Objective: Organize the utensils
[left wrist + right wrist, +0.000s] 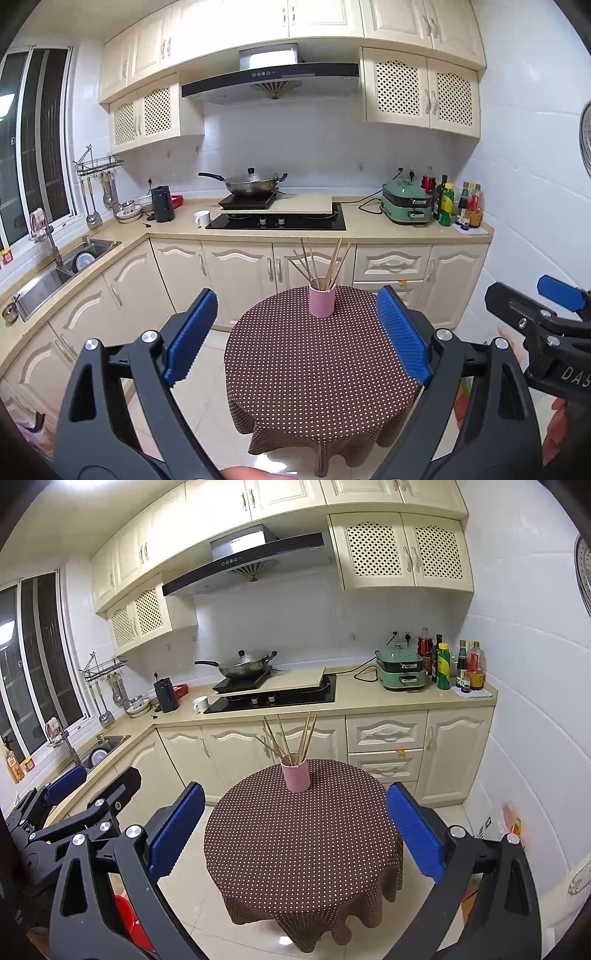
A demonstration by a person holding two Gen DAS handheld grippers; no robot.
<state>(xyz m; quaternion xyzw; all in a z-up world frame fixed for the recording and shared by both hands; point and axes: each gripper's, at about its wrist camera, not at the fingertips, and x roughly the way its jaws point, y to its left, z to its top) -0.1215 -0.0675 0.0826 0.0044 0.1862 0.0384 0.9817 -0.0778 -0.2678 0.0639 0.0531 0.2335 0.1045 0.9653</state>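
Left wrist view is showing a pink cup (pixel 322 301) standing upright near the far edge of the round dotted bench (pixel 317 369); chopsticks (pixel 319 263) are fanning out of it; the left hand-held gripper (pixel 295 336) and right hand-held gripper (pixel 295 830) are both gaping wide, holding nothing.

bare tablecloth (pixel 321 369), pink cup (pixel 322 301) at far edge

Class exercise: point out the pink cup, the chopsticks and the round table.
pink cup (pixel 322 302): left wrist view, on its front wall.
chopsticks (pixel 334 263): left wrist view, on one stick's shaft.
round table (pixel 295 842): right wrist view, on bare dotted cloth.
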